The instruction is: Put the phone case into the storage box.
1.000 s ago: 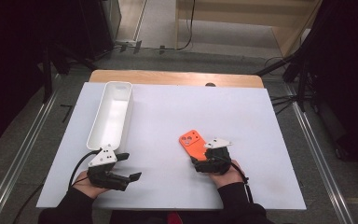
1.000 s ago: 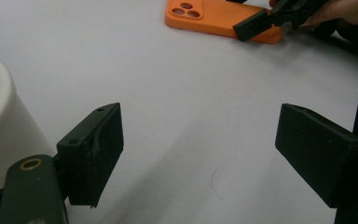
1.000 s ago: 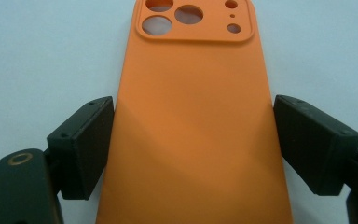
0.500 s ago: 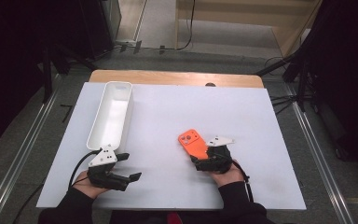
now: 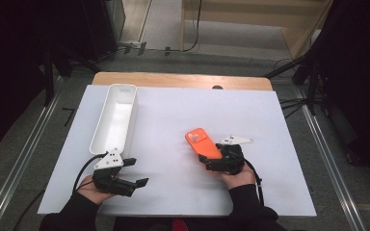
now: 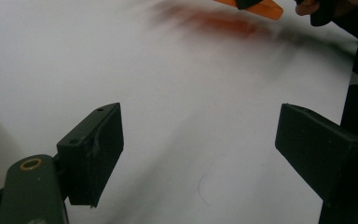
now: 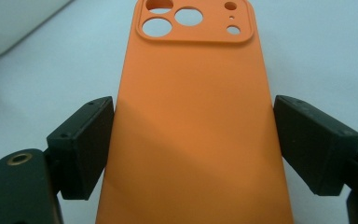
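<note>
An orange phone case (image 5: 203, 143) with camera cut-outs is held at its near end by my right gripper (image 5: 208, 161), right of the table's middle. In the right gripper view the case (image 7: 196, 116) runs away from me between the two black jaws, which press on its long edges. In the left gripper view the case (image 6: 256, 5) hangs a little above its own shadow. My left gripper (image 5: 137, 172) stands open near the front left of the table, with only bare white surface between its jaws (image 6: 200, 140).
A long white tray (image 5: 132, 118) lies at the left, running toward the back, with its near end just beyond my left gripper. The white sheet (image 5: 173, 110) covers the table; a wooden edge (image 5: 183, 80) shows at the back.
The orange case and my right gripper have shifted slightly to the left. The left gripper has stayed in place and open.
</note>
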### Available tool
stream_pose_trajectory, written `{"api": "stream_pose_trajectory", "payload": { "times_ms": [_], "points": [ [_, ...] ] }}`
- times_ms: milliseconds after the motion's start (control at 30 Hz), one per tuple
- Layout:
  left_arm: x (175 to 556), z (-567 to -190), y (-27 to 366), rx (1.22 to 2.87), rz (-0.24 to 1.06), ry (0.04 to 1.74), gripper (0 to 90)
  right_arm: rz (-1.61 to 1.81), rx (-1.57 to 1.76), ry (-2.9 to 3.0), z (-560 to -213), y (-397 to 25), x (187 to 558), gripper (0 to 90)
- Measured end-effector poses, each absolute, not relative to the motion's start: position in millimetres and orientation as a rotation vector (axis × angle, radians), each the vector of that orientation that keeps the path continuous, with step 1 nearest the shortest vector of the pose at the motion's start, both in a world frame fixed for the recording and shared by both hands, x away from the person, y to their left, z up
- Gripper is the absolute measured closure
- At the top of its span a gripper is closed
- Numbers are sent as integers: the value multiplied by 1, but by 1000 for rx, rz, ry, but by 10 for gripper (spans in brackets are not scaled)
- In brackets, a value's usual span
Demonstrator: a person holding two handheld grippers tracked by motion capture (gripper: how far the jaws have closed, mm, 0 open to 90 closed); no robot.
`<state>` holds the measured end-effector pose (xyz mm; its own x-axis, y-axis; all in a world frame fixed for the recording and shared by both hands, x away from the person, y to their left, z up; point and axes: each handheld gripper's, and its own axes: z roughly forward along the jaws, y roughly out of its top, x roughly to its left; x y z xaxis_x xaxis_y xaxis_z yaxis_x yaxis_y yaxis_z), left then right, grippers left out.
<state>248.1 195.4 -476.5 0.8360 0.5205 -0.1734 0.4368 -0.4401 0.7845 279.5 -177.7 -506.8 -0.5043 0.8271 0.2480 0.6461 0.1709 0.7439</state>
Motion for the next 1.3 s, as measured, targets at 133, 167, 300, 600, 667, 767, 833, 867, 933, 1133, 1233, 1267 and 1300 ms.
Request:
{"api": "stream_pose_trajectory", "payload": {
  "times_ms": [133, 167, 300, 600, 667, 767, 833, 867, 933, 1133, 1233, 1267, 1300],
  "points": [
    [248, -472, 188, 2096, 99, 702, 156, 1288, 1467, 2222, -505, -180, 281, 146],
    [249, -470, 185, 2105, 104, 702, 155, 1298, 1476, 2220, -505, -180, 281, 145],
    [252, -463, 176, 2094, 83, 707, 154, 1322, 1485, 2216, -503, -180, 283, 146],
    [265, -461, 161, 2094, -12, 758, 154, 1343, 1508, 2207, -503, -177, 286, 145],
    [268, -460, 158, 2089, -21, 774, 155, 1344, 1506, 2196, -502, -177, 285, 145],
    [273, -456, 155, 2084, -41, 784, 155, 1352, 1516, 2164, -500, -179, 284, 145],
    [276, -454, 152, 2087, -38, 793, 156, 1353, 1518, 2133, -496, -181, 281, 145],
    [278, -452, 151, 2081, -45, 798, 156, 1352, 1516, 2127, -495, -182, 281, 145],
    [283, -450, 149, 2075, -56, 803, 157, 1342, 1511, 2105, -492, -182, 279, 145],
    [294, -442, 143, 2043, -89, 832, 158, 1367, 1520, 2055, -489, -180, 275, 145],
    [297, -439, 142, 2031, -103, 844, 159, 1384, 1525, 2037, -489, -176, 274, 145],
    [297, -437, 140, 2022, -110, 847, 159, 1392, 1528, 2031, -489, -175, 274, 145],
    [297, -436, 139, 2022, -110, 845, 160, 1406, 1534, 2021, -489, -174, 273, 145]
  ]
}}
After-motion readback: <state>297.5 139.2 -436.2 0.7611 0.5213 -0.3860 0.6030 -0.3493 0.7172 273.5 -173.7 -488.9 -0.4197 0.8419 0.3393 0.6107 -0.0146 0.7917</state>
